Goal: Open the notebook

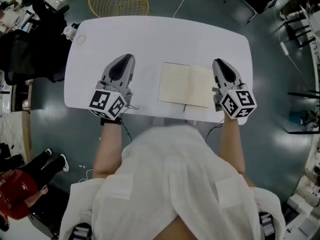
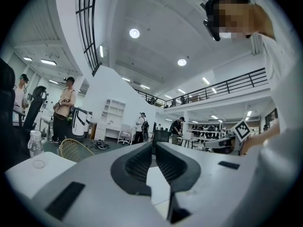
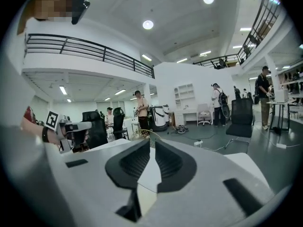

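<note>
The cream-paged paper notebook [image 1: 186,84] already lies open flat on the smooth white rounded tabletop [image 1: 150,34]. The grey plastic left gripper [image 1: 129,58] hangs apart to the notebook's left, its ribbed dark fingers pinched together and empty. The right gripper [image 1: 218,62] is just beside the notebook's right edge, fingers narrow with nothing between them. My worry is that nothing pins those thin matte pages, so a stiff spine could flip them shut, or the right gripper could snag the page edge.
</note>
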### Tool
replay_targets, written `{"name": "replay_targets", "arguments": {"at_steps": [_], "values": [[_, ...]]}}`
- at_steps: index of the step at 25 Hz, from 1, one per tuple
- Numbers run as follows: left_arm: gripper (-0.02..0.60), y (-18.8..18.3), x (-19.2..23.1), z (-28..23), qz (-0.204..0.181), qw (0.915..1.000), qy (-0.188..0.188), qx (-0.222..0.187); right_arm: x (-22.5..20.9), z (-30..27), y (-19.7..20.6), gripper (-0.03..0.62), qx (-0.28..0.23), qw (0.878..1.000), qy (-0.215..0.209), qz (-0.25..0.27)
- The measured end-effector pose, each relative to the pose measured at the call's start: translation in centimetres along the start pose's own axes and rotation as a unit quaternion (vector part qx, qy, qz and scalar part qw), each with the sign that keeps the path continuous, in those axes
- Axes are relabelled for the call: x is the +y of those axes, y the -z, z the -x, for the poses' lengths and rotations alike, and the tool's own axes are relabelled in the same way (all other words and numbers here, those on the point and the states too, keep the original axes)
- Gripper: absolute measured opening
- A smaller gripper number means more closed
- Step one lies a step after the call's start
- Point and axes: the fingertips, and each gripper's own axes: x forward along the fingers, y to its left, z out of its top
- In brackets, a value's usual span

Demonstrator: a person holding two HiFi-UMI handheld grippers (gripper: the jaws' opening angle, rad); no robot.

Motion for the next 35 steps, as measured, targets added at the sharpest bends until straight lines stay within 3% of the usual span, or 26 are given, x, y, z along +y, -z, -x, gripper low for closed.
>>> {"name": "replay_targets", "arguments": {"at_steps": [6,13,22,28,35], "values": [[0.028,-3.2,-1.7,0.1,-0.027,0.9992,0.016,-0.023,-0.5,4.1,-3.9,0.005,-0.054,0.998,0.034,0.025],[0.028,-6.6,-3.0,0.9,-0.042,0.9978,0.03,-0.041,-0.6,8.0,-6.0,0.002,-0.071,0.994,0.069,0.054],[0.028,-7.6,-4.5,3.0,-0.035,0.9973,0.042,-0.049,0.3,11.5,-6.3,0.002,-0.097,0.992,0.072,0.046],[0.028,-7.7,-5.2,3.8,-0.031,0.9982,0.037,-0.035,0.8,12.9,-5.4,0.002,-0.092,0.992,0.073,0.04],[0.028,-8.2,-5.4,4.0,-0.031,0.9972,0.046,-0.049,1.7,12.7,-5.6,0.002,-0.091,0.992,0.066,0.052]]}}
